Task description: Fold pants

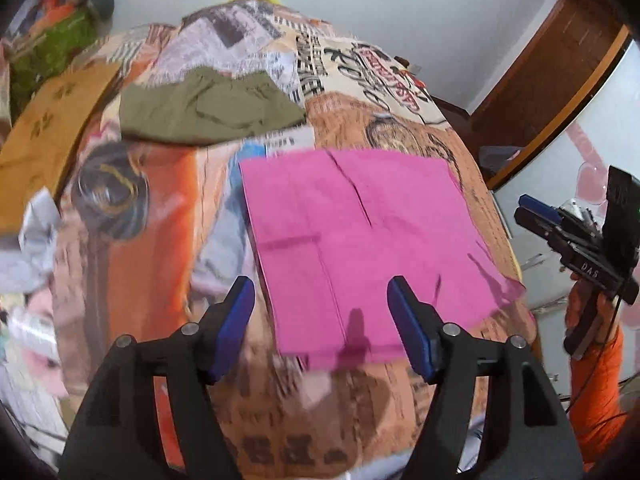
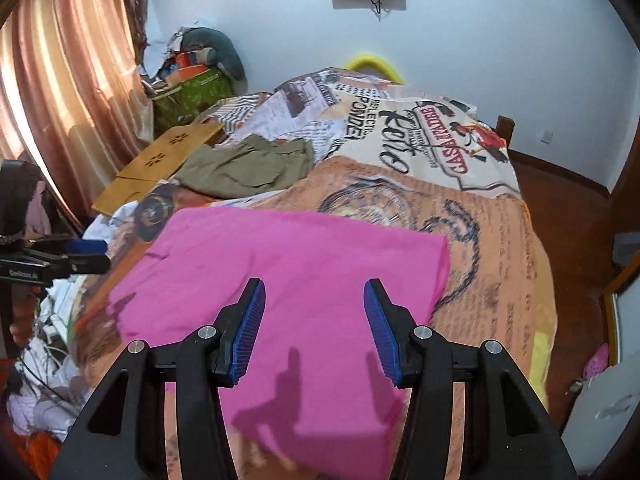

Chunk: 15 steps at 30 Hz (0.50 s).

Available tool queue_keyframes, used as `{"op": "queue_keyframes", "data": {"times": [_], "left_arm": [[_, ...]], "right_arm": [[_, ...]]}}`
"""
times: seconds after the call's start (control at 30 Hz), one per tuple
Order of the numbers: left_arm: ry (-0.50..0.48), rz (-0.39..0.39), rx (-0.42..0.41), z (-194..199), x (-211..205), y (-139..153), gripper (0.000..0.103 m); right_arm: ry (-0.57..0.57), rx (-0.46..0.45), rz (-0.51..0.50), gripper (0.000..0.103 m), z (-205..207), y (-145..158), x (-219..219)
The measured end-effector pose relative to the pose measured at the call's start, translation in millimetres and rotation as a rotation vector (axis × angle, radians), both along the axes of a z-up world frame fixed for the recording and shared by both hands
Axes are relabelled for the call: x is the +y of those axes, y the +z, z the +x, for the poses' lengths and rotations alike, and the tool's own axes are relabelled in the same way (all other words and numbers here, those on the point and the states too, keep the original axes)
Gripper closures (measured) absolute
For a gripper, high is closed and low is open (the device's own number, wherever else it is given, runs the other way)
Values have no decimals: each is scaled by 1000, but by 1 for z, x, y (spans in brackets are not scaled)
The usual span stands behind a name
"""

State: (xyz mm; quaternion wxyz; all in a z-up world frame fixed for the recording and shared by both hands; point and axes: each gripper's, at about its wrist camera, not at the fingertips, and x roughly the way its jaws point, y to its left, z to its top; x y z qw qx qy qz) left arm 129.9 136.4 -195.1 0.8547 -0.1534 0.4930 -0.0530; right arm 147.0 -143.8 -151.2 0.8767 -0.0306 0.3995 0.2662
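Note:
Pink pants (image 1: 360,240) lie flat and folded into a rough rectangle on the printed bedspread (image 1: 400,128); they also show in the right wrist view (image 2: 288,288). My left gripper (image 1: 322,316) is open and empty, above the near edge of the pants. My right gripper (image 2: 314,320) is open and empty, above the near part of the pants. The right gripper also shows in the left wrist view (image 1: 536,216) at the right, held off the bed's side. The left gripper shows at the left edge of the right wrist view (image 2: 80,256).
Olive green pants (image 1: 208,108) lie folded farther up the bed (image 2: 248,164). A brown cardboard sheet (image 2: 160,160) lies at the bed's left. A pile of clutter (image 2: 192,76) stands in the corner by the curtain (image 2: 68,92). A wooden door frame (image 1: 552,80) is at right.

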Motion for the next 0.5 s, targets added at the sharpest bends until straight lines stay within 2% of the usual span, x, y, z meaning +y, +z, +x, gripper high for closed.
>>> {"op": "queue_keyframes", "data": {"times": [0.23,0.43,0.5], "left_arm": [[18,-140,51,-26,-11,-21,35],[38,-197,92,-38,-21,-36,35],[49,-194,86,-41,-25,-39,32]], "right_arm": [[16,48,16,55,-27,-30,15],[-9,148,64,55,-32,-64,14],[-14,143,83,55,-34,-69,12]]}}
